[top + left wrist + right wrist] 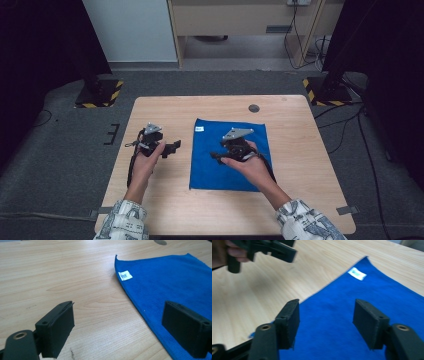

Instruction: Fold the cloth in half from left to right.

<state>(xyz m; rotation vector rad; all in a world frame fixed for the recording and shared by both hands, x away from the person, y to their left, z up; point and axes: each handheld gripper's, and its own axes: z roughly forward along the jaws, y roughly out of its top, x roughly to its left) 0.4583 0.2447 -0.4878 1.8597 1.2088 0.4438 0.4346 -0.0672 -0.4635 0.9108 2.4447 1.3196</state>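
A blue cloth (pixel 230 155) lies flat on the wooden table (pixel 300 150), with a small white label (pixel 199 129) at its far left corner. My left gripper (pixel 172 146) hovers over bare wood just left of the cloth's left edge, jaws wide open and empty. In the left gripper view the cloth (pixel 170 280) and label (pixel 125 275) lie ahead, between the jaws of my left gripper (pixel 120 327). My right gripper (pixel 216 156) is over the cloth's left part, pointing left. Its jaws stand apart above the cloth (pixel 362 302) with nothing between them, as the right gripper view of the gripper (pixel 327 325) shows. The left gripper (pixel 269 248) appears at that view's top left.
A dark round grommet (pixel 254 108) sits in the table near its far edge. Two black stands on yellow-and-black striped bases (pixel 100 95) (pixel 327 92) rise from the floor at the far corners. Cables run across the floor at the right.
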